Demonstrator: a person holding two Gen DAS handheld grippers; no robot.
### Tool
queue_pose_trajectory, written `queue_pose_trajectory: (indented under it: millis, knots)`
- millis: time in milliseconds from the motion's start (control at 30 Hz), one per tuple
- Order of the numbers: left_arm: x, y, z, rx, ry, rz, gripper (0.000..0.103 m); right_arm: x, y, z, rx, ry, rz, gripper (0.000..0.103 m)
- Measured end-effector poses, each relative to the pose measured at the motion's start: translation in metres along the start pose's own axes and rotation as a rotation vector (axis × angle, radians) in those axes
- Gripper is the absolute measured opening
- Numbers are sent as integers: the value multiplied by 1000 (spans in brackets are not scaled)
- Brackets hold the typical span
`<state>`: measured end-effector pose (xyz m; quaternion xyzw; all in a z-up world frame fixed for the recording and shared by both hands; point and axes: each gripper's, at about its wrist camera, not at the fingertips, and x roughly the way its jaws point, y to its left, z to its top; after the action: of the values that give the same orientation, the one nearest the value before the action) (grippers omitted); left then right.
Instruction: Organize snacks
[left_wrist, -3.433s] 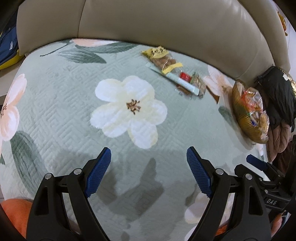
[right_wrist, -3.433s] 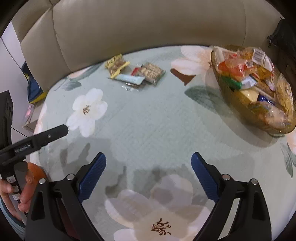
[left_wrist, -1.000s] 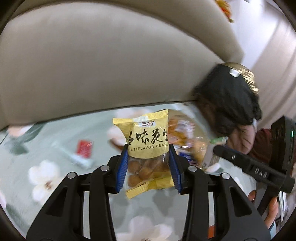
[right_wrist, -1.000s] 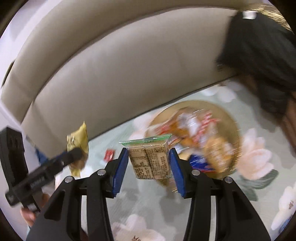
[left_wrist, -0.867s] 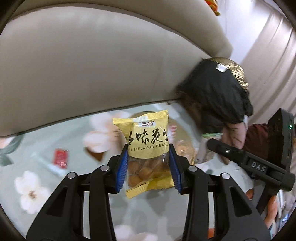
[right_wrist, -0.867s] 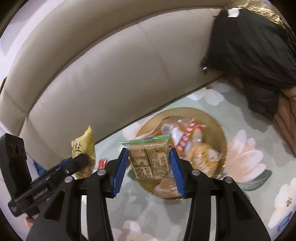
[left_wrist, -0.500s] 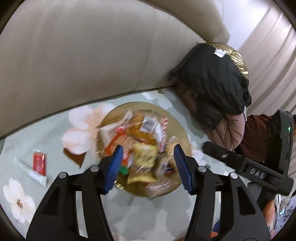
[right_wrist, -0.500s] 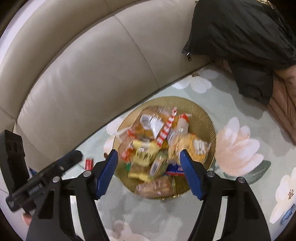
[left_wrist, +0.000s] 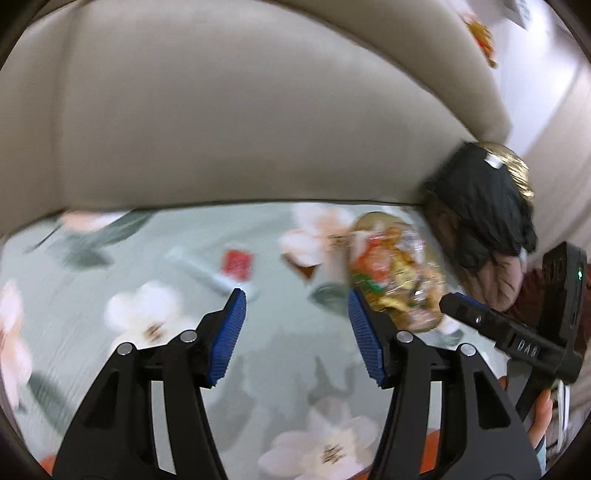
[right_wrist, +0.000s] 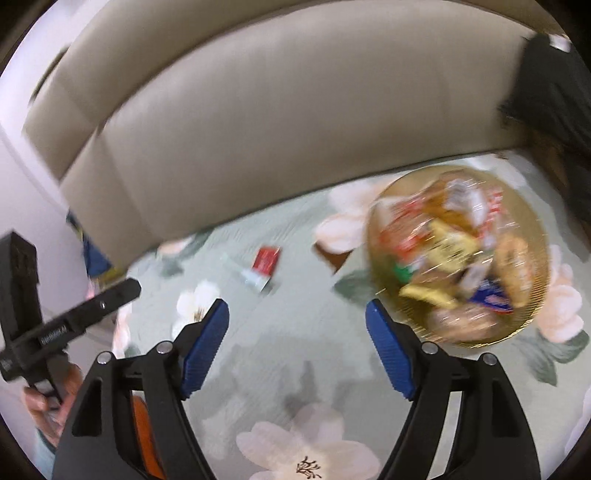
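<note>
A gold bowl heaped with wrapped snacks sits on the floral seat cover at the right; in the left wrist view the gold bowl shows right of centre. A red packet and a pale long bar lie together on the cover to the bowl's left, also seen as the red packet and pale bar. My left gripper is open and empty above the cover. My right gripper is open and empty, left of the bowl. Both views are motion-blurred.
The beige sofa back curves behind the seat. A black garment is piled in the right corner beside the bowl. A hand holds the other gripper's handle at the left. Something orange shows at the seat's near edge.
Both grippers let go of their packets over the bowl and opened. Since half a second ago both have swung left, away from the bowl, toward the red packet and bar.
</note>
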<state>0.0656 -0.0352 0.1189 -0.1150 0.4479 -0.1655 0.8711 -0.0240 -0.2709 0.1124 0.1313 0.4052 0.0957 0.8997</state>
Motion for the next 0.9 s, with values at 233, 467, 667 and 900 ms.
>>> queue_pose_trajectory:
  millis: [233,467,667,900]
  knots:
    - [20,66,-58,-100,64,143,57,56,30,-61,-85,95,-60,81]
    - [58,95,-89,-148,131,192,57,68,40,-72,-156,103,-152,87]
    - [64,100,-91,-167,128,206,63,85,45,-80,-210,143,-205,88]
    - [72,92,-91,-128,134,231,65,92,39,-81,-199,159,-225,88]
